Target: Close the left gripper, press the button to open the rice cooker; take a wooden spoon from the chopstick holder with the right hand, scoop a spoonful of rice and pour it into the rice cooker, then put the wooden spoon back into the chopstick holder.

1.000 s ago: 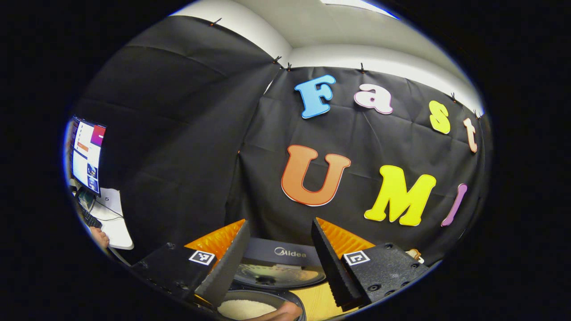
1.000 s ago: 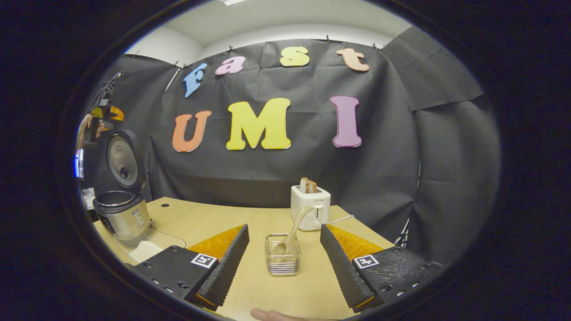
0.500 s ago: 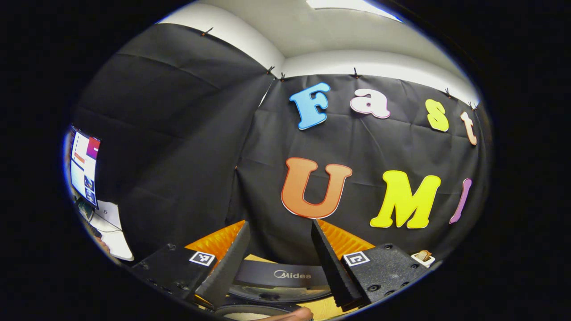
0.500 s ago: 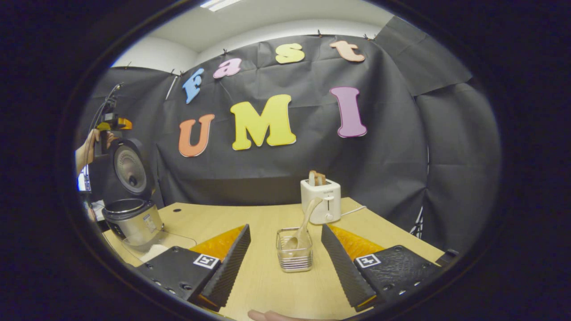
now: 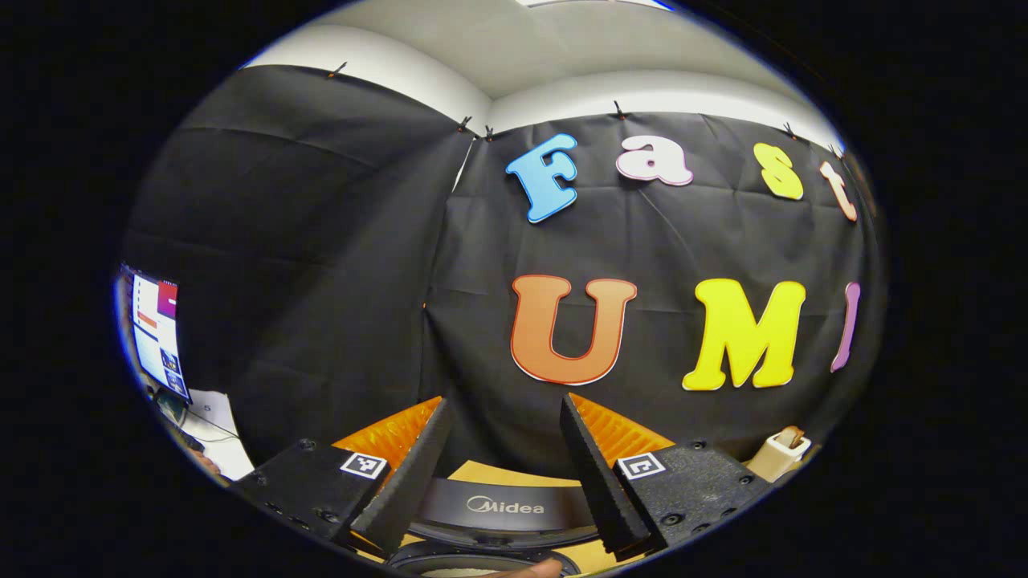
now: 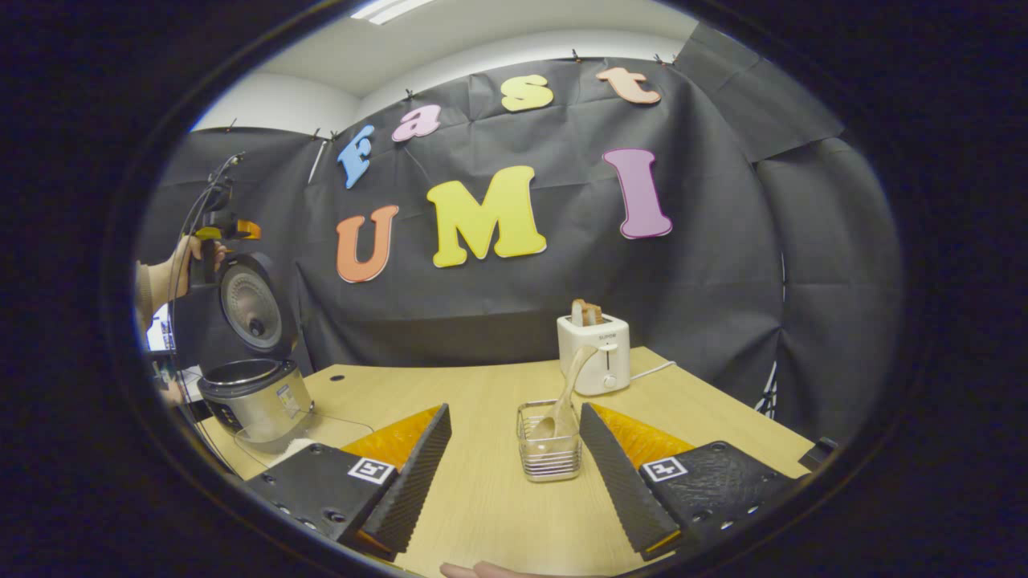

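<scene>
The rice cooker (image 6: 255,393) stands at the counter's (image 6: 482,498) far left edge with its lid up, so the button step looks done; scooping, pouring and returning the spoon remain. Its pot may hold rice, though I cannot tell. The left tool (image 5: 502,474) hangs above the cooker, fingers spread and empty. Right of the cooker, the chopstick holder (image 6: 550,453) contains the wooden spoon (image 6: 562,401), just ahead of the right tool (image 6: 514,470), spread and empty.

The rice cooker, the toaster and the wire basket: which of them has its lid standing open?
The rice cooker, at the table's left end: its round lid is tipped upright. The toaster holds bread, and the chopstick holder holds the wooden spoon.
</scene>
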### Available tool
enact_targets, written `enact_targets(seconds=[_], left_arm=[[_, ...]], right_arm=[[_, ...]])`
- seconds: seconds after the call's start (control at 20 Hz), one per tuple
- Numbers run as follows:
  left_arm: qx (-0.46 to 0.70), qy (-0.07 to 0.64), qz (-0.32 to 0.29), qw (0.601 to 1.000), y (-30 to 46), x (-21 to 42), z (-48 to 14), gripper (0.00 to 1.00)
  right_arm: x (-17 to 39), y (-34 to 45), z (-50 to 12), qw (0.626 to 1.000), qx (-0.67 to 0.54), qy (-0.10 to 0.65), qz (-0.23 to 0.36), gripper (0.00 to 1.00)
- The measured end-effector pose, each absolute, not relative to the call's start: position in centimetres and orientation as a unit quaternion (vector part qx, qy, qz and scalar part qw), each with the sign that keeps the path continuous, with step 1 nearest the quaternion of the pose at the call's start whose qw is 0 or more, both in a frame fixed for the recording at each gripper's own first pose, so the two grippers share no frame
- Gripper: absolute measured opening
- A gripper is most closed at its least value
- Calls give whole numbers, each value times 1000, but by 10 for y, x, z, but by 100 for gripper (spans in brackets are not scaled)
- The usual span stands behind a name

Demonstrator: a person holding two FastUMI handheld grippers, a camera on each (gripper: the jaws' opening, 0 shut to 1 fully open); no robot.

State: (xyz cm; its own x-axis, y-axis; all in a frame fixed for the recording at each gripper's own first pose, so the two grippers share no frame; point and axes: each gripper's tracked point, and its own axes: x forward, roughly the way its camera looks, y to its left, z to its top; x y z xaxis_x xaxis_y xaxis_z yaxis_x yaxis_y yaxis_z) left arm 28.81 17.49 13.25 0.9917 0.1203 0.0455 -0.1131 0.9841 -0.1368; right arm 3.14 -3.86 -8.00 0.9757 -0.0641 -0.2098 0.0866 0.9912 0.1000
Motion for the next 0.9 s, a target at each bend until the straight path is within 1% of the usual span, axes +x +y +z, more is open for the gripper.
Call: enact_targets(seconds=[0.05, 0.1, 0.15, 0.2, 0.3, 0.35, 0.4, 0.45, 0.5, 0.55, 0.75, 0.8, 0.85, 0.9], left_arm=[[-66, -16, 56, 996, 170, 291, 127, 88], [-64, -11, 55, 996, 166, 293, 124, 88], [-56, -4, 47, 997, 160, 293, 122, 89], [-45, -6, 41, 998, 156, 294, 120, 89], [-11, -4, 54, 998, 160, 295, 115, 89], [-3, -7, 59, 998, 161, 293, 113, 88], [3, -7, 62, 998, 159, 290, 113, 89], [5, -11, 62, 998, 159, 286, 113, 89], [4, -15, 62, 998, 159, 283, 113, 89], [2, -15, 61, 998, 158, 278, 112, 89], [13, -21, 63, 998, 154, 250, 102, 90], [16, -26, 63, 998, 152, 243, 100, 89], [16, -27, 64, 997, 151, 234, 96, 89], [17, -34, 65, 997, 150, 226, 94, 89]], right_arm=[[32, -36, -81, 992, 59, 107, -31, 93], [31, -33, -82, 992, 64, 110, -24, 96], [32, -34, -82, 991, 67, 111, -24, 96], [32, -37, -82, 991, 69, 109, -26, 96], [32, -39, -81, 991, 73, 109, -30, 96], [31, -40, -80, 991, 75, 109, -30, 93], [29, -40, -79, 991, 76, 109, -30, 96], [28, -41, -76, 991, 79, 107, -30, 96], [27, -41, -74, 991, 81, 105, -28, 93], [30, -38, -71, 991, 84, 101, -27, 96], [23, -36, -61, 991, 100, 92, -18, 96], [21, -32, -62, 990, 103, 93, -12, 92], [20, -27, -62, 990, 103, 96, -4, 96], [19, -22, -63, 990, 101, 98, 5, 96]])
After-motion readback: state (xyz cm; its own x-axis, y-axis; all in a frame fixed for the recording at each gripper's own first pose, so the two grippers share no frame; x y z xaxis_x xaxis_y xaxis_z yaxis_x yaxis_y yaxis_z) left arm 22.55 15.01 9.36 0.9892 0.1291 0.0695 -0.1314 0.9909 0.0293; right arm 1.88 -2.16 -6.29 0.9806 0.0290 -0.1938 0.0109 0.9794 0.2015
